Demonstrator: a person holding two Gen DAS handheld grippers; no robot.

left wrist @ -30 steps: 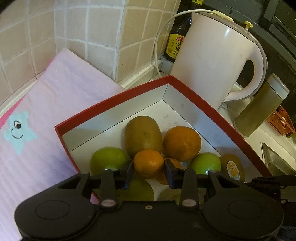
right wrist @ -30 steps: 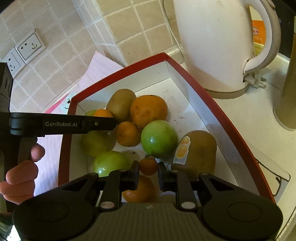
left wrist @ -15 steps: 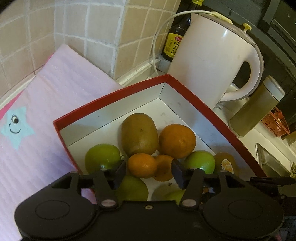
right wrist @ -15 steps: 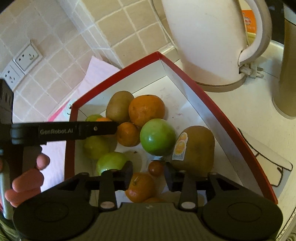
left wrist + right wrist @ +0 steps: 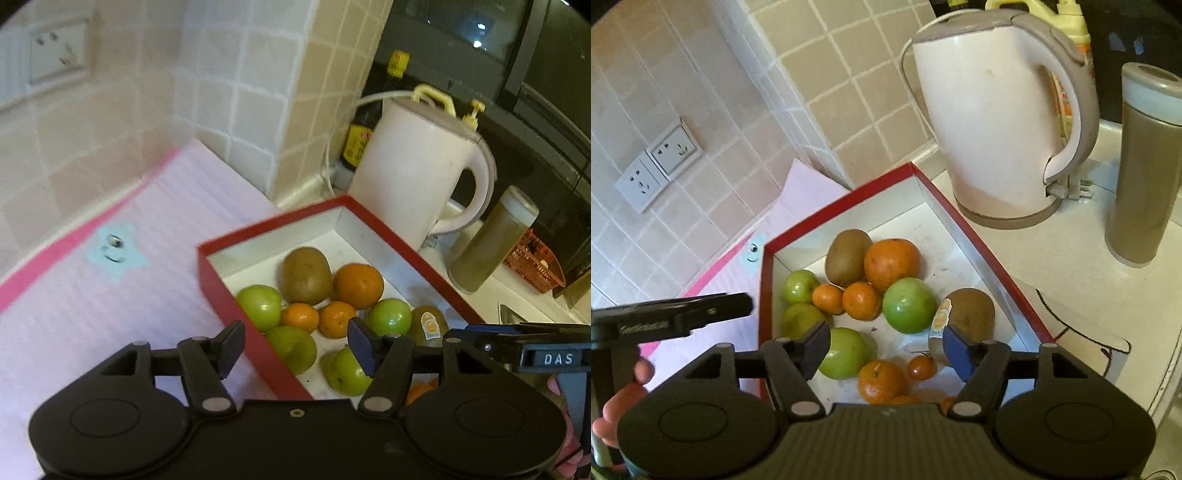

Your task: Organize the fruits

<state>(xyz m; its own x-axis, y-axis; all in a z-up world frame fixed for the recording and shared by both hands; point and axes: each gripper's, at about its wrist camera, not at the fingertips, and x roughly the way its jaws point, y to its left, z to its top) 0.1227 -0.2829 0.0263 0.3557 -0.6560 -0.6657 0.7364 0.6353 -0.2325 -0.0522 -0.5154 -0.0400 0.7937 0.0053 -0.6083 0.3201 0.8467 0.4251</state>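
While my left gripper (image 5: 295,345) and right gripper (image 5: 882,345) are opening empty above the red box (image 5: 979,240), its piled fruit, like the small tomato (image 5: 921,366), is risking rolling if nudged.

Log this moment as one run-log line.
left gripper: opening, empty | right gripper: opening, empty | fruits: in red box | small orange: in box

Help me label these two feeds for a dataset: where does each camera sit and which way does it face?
Left wrist: on the left tool, angled down at the red box and pink mat; the right tool shows.
Right wrist: on the right tool, angled down at the box; the left tool and hand show.
Shared: box, fruit, white kettle; both tools' jaws opening, empty.
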